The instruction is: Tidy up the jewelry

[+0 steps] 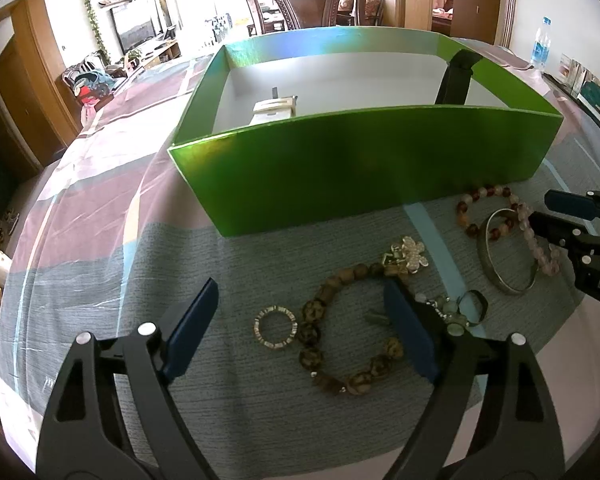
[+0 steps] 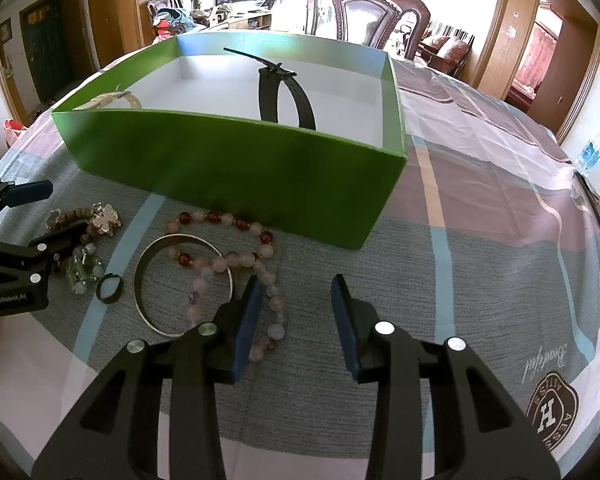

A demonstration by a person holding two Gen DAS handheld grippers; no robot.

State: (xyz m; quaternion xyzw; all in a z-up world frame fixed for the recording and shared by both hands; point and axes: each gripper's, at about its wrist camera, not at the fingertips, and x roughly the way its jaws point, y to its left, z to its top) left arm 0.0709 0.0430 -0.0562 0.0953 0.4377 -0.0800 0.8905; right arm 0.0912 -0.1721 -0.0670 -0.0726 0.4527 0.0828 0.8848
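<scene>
Wood chair [image 1: 306, 0], water bottle [image 1: 541, 44], TV [image 1: 134, 26]

Bracelets [image 2: 228, 256] on tablecloth [image 2: 480, 240] before box [image 2: 236, 168], strap [image 2: 278, 92] inside box

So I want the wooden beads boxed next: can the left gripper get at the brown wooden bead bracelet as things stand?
Probably yes. The left gripper is open right over the brown wooden bead bracelet, nothing covering it. The flower charm and green glass beads lie against it and might tangle.
</scene>
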